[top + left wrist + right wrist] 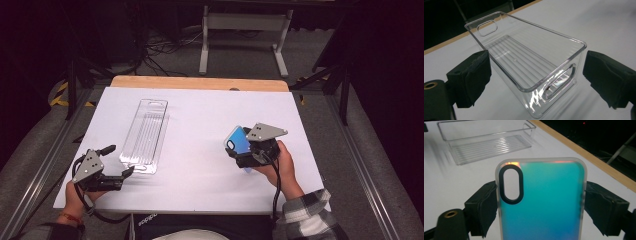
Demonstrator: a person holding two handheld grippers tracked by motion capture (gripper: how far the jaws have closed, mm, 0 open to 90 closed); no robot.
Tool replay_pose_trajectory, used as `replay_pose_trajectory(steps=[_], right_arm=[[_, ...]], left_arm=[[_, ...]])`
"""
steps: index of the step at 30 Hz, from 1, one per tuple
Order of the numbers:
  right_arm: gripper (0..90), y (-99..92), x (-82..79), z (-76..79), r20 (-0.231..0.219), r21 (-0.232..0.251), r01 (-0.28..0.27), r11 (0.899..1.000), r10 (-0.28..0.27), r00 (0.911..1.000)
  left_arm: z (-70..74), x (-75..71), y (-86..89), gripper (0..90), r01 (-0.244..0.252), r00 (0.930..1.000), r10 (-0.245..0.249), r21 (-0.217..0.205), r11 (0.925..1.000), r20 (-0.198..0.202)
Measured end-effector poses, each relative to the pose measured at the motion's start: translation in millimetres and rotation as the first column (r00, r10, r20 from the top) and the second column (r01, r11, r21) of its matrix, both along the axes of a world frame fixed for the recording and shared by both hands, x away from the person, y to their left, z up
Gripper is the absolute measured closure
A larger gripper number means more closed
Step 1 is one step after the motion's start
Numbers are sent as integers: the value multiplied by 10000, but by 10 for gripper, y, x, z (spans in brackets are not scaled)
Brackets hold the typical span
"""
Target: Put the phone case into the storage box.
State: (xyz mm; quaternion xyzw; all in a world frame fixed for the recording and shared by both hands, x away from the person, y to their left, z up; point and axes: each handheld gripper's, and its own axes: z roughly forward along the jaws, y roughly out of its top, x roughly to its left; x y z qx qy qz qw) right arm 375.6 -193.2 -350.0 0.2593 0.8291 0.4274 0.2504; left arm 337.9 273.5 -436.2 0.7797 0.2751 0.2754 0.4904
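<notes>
The right hand-held gripper [239,150] has a phone case [238,140] clamped between its two black pads, one pressed against each long edge, so its jaws stand wide because the case fills the gap. In the right gripper view the case [544,202] stands upright between the jaws, teal fading to blue with an orange glint along its top edge, a frosted rim, and a black oval camera cutout near its upper left corner. From above, the case sits tilted in the grip, clear of the counter [200,115], over the right half of the white top and near the front edge. The person's right hand [280,165] wraps the gripper body from behind, with a plaid sleeve [307,215] below it.

The left hand-held gripper [120,162] is open and holds nothing. It lies low at the front left of the counter, pointing at the near end of a clear bin [145,135]. In the left gripper view the bin's [524,62] near end wall, with its oval handle slot, sits between the two spread pads; I cannot tell whether either pad touches it. The bin is long and narrow with a ribbed floor, resting flat on the left half of the counter, well apart from the case. Its far end reaches toward the wooden strip [200,83] along the back.
</notes>
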Motion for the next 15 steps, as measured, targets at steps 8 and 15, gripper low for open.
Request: replay_pose_trajectory(steps=[8, 15], right_arm=[[173, 40, 78, 63, 327, 746, 274, 9968, -299, 9990], [173, 155, 124, 75, 681, 1235, 578, 9907, -666, 9955]], left_arm=[[1, 2, 1, 88, 43, 10000, -43, -71, 10000, -56], [40, 13, -44, 89, 79, 9999, -78, -161, 9998, 74]])
